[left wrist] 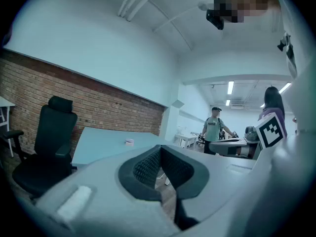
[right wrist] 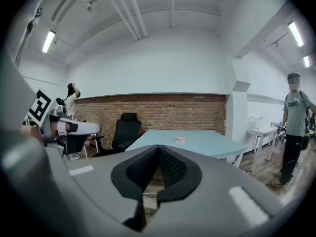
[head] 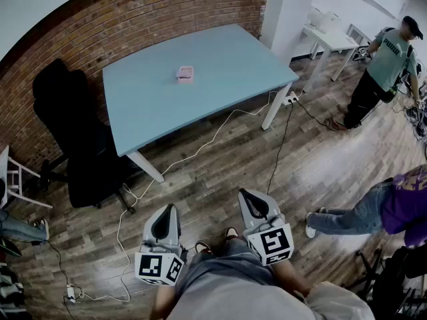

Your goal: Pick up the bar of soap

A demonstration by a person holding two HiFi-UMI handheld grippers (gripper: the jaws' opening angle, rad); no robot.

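Approach stage, as we judge it: we stand on the wood floor, well back from the pale blue table (head: 220, 59), with the reach not yet begun. The left gripper (head: 168, 212) and the right gripper (head: 248, 197) hang low in front of us and point toward the table. Each has its jaws pressed together with nothing between them. The bar of soap (head: 185, 74), small and pinkish, lies alone on the tabletop toward the brick wall, well apart from both grippers. In each gripper view it shows far off, just above the closed tips. We think the next move calls for walking up to the table, parting one gripper's jaws and lowering them around the bar.
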